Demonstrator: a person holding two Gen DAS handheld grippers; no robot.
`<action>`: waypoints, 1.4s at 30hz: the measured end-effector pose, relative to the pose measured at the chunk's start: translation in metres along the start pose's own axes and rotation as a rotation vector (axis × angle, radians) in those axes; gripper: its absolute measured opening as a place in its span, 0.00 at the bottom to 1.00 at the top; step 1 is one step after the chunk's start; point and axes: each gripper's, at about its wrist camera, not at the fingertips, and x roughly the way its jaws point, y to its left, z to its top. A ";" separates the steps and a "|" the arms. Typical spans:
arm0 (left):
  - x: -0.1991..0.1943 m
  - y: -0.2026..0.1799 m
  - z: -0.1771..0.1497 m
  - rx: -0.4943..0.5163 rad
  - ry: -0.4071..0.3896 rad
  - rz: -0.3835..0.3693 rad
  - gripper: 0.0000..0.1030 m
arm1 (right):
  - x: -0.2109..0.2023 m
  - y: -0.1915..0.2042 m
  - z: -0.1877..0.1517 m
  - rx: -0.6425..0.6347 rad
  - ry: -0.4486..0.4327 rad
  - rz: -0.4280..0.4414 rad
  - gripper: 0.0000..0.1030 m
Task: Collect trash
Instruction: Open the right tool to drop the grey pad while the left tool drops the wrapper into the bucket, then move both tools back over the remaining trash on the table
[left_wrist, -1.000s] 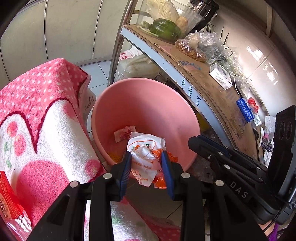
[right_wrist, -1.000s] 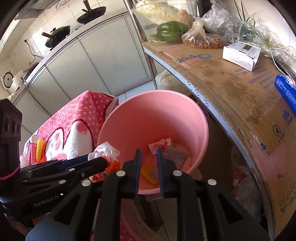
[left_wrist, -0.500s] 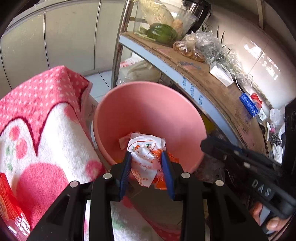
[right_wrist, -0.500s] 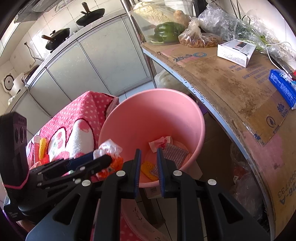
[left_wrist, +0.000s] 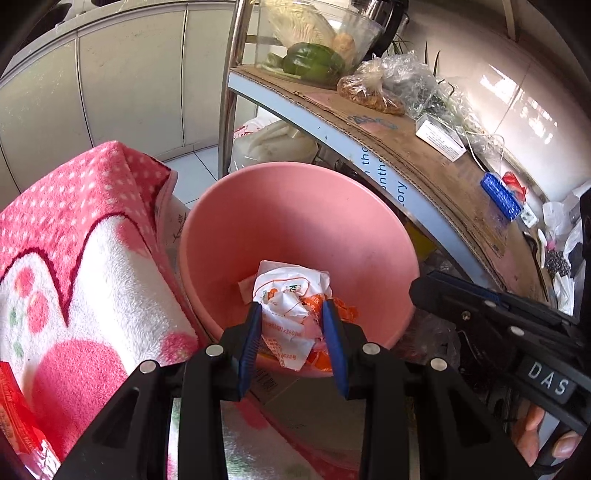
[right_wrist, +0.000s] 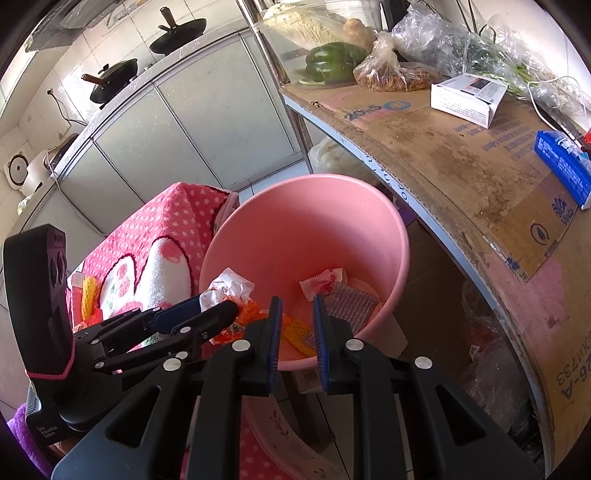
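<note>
the left hand-held gripper (left_wrist: 291, 314) is clamped on a crumpled white and orange wrapper (left_wrist: 291, 295), its blue fingers (left_wrist: 250, 332) pressing the paper from both sides. the wrapper hangs over the near rim of the pink bucket (left_wrist: 332, 221), partly inside the opening and partly spilling out below the fingers. from the right wrist view the same wrapper (right_wrist: 229, 286) shows at the tip of the left hand-held gripper (right_wrist: 218, 306), just above the bucket's (right_wrist: 369, 229) left edge.

the right hand-held gripper (right_wrist: 297, 306) holds nothing; its jaws stand a narrow gap apart, pointing at the bucket's near rim. at the bottom of the bucket lie a small white and red packet (right_wrist: 325, 282), a piece of bubble wrap (right_wrist: 351, 302) and something yellow (right_wrist: 299, 332), possibly another wrapper, though it is half hidden by the fingers.

a pink towel (left_wrist: 74, 240) with white dots covers the surface to the left of the bucket, touching its side. to the right, a shelf lined with cardboard (right_wrist: 461, 147) carries a green pepper (right_wrist: 328, 61), a white box (right_wrist: 469, 94) and a blue packet (right_wrist: 561, 162)
</note>
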 end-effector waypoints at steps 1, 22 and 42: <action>-0.001 0.001 -0.001 -0.002 0.001 -0.001 0.32 | 0.000 0.000 0.000 0.000 -0.002 0.000 0.17; -0.004 0.010 0.009 -0.059 -0.029 -0.015 0.40 | -0.008 -0.001 -0.003 -0.002 -0.015 -0.005 0.17; -0.072 0.015 0.005 -0.008 -0.074 -0.011 0.40 | -0.015 0.020 -0.003 -0.060 -0.020 0.018 0.17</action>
